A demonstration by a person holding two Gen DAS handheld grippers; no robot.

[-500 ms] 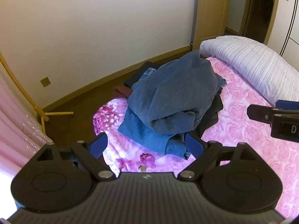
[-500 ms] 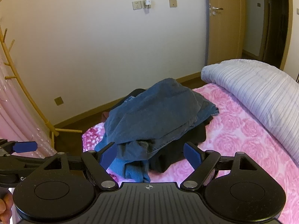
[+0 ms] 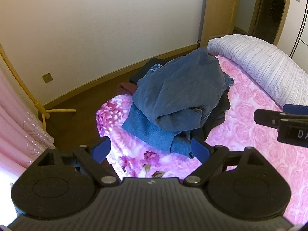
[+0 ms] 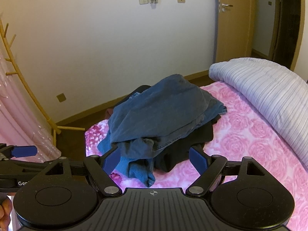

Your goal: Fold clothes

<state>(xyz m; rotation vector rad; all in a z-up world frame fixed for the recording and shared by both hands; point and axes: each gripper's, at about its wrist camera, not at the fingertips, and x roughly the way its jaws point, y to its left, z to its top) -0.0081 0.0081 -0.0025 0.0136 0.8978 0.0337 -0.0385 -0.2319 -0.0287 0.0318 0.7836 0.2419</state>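
Note:
A heap of clothes lies at the corner of the bed, with a dark blue denim garment (image 3: pixel 179 94) (image 4: pixel 159 115) on top. A lighter blue piece (image 3: pixel 154 134) (image 4: pixel 134 169) and black garments (image 3: pixel 219 113) (image 4: pixel 179 154) lie under it. My left gripper (image 3: pixel 151 150) hovers open just short of the heap's near edge, nothing between its blue pads. My right gripper (image 4: pixel 156 159) is open too, over the heap's front edge, holding nothing. The right gripper's finger (image 3: pixel 269 115) shows at the right edge of the left wrist view. The left gripper's finger (image 4: pixel 23 152) shows at the left of the right wrist view.
The bed has a pink rose-pattern sheet (image 3: pixel 250 138) (image 4: pixel 250 134). A rolled grey striped quilt (image 3: pixel 265 67) (image 4: pixel 269 84) lies along the far right. A wooden coat rack (image 3: pixel 28 88) and pink curtain (image 3: pixel 15 125) stand at the left, with dark floor (image 3: pixel 80 100) beyond the bed corner. A hand (image 4: pixel 3 209) shows at bottom left.
Both grippers have shifted only slightly toward the heap. The clothes have not moved, and both grippers stay open.

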